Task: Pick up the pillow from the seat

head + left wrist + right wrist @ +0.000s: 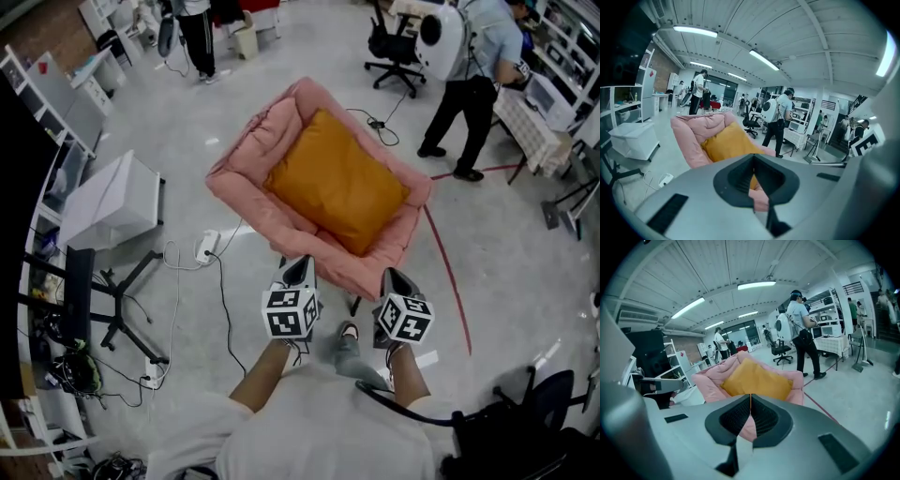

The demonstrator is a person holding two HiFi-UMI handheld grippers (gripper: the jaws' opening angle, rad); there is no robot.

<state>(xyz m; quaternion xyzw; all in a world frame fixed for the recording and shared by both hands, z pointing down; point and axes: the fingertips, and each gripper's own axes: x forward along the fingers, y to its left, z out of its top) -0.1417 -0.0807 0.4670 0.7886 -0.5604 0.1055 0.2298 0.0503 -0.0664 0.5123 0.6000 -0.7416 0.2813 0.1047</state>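
Jaws closed and empty on left gripper [300,265] and right gripper [395,277]; orange pillow [337,183] lies just ahead of both, on pink seat [246,155].

Left gripper [753,161]: jaws together, nothing between. Beyond jaws: orange pillow [729,143] lying in pink seat [691,133], padded rim raised around it. Left: white box [633,138]; near it on floor, small white block [665,179], probably power strip. Behind seat: person [779,123] with white backpack, standing.

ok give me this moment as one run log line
stage: pre-grasp | pillow: orange, lying in pink seat, not held | left gripper: shut, empty | right gripper: shut, empty
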